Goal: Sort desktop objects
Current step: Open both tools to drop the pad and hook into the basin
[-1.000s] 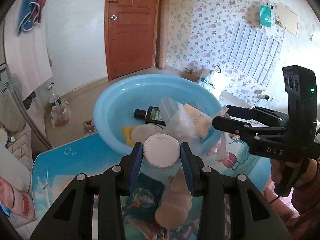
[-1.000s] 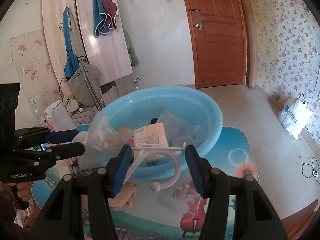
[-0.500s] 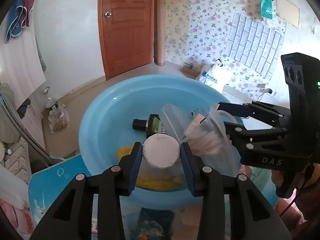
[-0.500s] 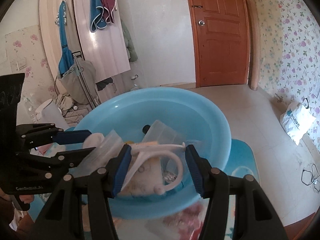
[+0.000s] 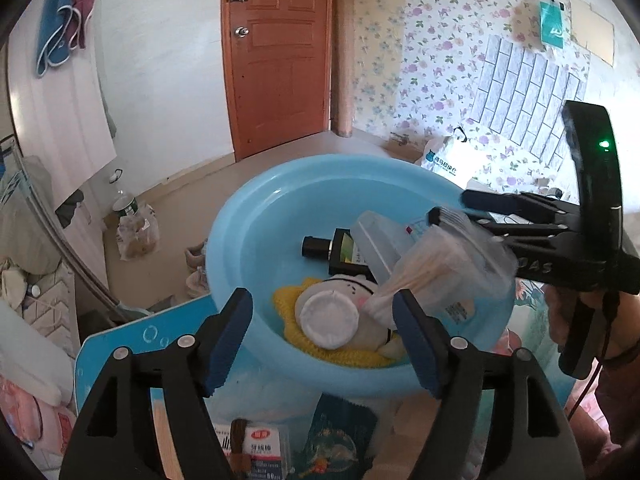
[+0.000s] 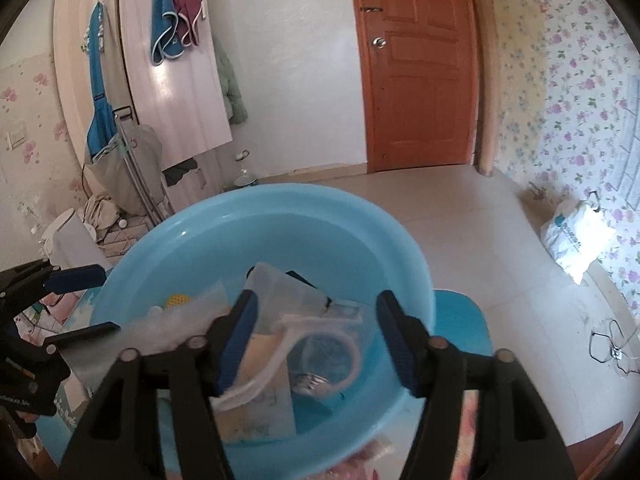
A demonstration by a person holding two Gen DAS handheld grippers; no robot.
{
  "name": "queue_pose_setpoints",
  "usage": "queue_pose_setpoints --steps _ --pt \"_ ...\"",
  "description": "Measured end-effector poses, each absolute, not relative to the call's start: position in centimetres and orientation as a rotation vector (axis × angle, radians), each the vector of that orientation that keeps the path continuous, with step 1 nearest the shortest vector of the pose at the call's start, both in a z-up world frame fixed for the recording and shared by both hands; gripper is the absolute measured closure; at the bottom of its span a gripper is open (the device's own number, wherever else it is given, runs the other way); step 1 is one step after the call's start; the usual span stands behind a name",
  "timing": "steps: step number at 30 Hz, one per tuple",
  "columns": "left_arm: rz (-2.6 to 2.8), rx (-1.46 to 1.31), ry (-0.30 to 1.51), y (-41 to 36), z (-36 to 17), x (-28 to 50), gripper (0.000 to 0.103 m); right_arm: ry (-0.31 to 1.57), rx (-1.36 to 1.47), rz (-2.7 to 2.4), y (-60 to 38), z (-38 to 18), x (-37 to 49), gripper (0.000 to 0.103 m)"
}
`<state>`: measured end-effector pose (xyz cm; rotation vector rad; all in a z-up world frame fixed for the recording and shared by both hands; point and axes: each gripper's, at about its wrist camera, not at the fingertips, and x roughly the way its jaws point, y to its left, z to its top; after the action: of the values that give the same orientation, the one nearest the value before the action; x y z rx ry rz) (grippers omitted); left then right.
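My left gripper point(image 5: 322, 308) hovers over the near rim of the blue basin point(image 5: 256, 240), its jaws opening. The white round jar point(image 5: 329, 318) lies below them on a yellow knitted piece point(image 5: 320, 350), clear of both pads. My right gripper point(image 6: 318, 304) also hangs over the basin point(image 6: 240, 240) with jaws opening. The white plastic hook point(image 6: 320, 332) rests under them on a printed card, touching neither pad. A clear bag of cotton swabs point(image 5: 432, 272) lies between the two grippers. The right gripper point(image 5: 448, 206) shows at the right of the left wrist view.
The basin also holds a black bottle with a green label point(image 5: 344, 250) and a clear plastic box point(image 5: 376, 236). A small white packet point(image 5: 260, 448) lies on the pictured blue tabletop point(image 5: 132, 344) near me. A white shopping bag point(image 6: 576, 232) sits on the floor.
Both grippers moved forward over the basin and spread their jaws. The jar left the left pads and the hook left the right pads; both now lie in the basin.
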<state>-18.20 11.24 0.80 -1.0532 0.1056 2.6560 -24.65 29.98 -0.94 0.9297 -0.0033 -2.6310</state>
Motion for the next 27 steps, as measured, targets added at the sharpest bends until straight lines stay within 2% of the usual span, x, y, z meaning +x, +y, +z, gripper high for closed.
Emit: queue_pose_setpoints --steps 8,11,18,27 --pt "2.687 -1.047 0.064 9.8 1.1 -15.5 0.03 -0.021 0.897 -2.656 30.8 0.3 -21.7 0.037" --pt "2.692 -1.053 0.039 9.3 0.7 -14.0 0.026 -0.029 0.901 -2.659 31.2 0.1 -20.2 0.037" --pt "2.68 -1.072 0.028 8.8 -1.0 -10.6 0.02 -0.024 0.941 -2.652 31.6 -1.2 -16.7 0.036" --pt "2.667 -1.166 -0.018 7.2 -4.5 -7.7 0.019 -0.018 1.026 -2.643 32.0 -3.5 -14.0 0.035"
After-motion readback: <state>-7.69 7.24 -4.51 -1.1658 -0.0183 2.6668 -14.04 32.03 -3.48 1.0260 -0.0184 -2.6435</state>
